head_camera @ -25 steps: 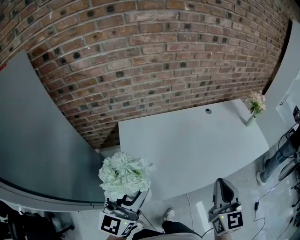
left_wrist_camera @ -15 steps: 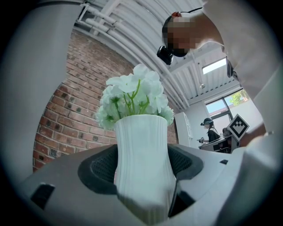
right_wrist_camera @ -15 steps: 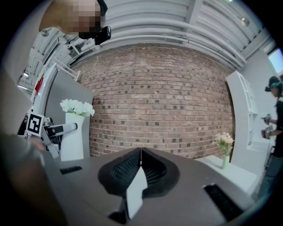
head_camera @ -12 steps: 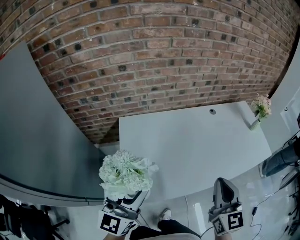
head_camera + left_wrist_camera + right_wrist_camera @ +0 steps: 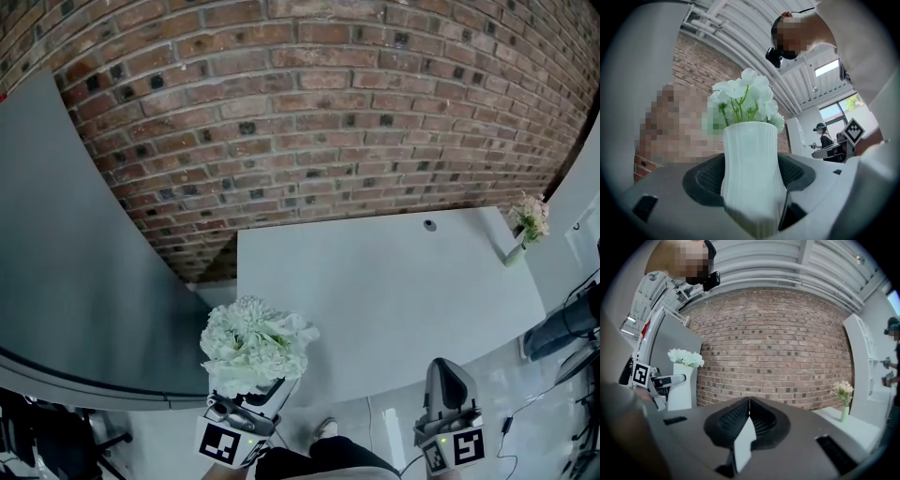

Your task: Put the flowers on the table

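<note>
The flowers point(image 5: 255, 339), upright in a white vase point(image 5: 751, 173), are being clamped by the left gripper point(image 5: 251, 398) just off the table point(image 5: 403, 309)'s near-left corner. The tabletop is lying far-right of them. The right gripper point(image 5: 448, 375) is being held with jaws together, empty.

We see a pale grey bench point(image 5: 375, 309) with its far edge set against the brick wall point(image 5: 309, 122). Most of its top is bare. At the far right corner stands a slim vase point(image 5: 514, 253) holding pale pink flowers point(image 5: 531, 217). Near the back edge, left of that vase and apart from it, sits a small round dark grommet point(image 5: 429, 225).
</note>
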A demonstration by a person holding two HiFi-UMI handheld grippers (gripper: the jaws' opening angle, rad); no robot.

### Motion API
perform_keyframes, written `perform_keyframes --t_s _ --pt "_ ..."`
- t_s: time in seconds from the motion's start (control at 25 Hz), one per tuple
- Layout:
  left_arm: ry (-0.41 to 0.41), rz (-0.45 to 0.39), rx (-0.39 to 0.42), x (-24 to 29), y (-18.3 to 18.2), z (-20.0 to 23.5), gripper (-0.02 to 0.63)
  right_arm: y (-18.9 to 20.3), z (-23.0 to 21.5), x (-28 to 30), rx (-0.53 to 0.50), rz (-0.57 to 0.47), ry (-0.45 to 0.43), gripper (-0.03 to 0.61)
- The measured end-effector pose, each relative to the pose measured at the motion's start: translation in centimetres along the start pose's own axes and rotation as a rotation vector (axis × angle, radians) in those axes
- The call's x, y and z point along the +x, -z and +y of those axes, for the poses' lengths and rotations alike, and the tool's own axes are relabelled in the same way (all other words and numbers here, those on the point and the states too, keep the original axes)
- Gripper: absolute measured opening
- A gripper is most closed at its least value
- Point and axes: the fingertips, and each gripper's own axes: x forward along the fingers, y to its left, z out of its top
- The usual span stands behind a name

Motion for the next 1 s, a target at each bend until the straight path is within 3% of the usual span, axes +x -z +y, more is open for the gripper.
perform_keyframes --t_s 0.44,1.0 --pt "0.009 0.022 -0.001 0.2 3.5 -0.1 0.352 2.5 -0.4 0.9 0.009 -0.011 0.015 0.017" --pt "0.031 -0.013 0.023 1.3 7.2 0.0 0.353 5.8 -0.9 1.7 0.002 -0.01 0.001 0.017"
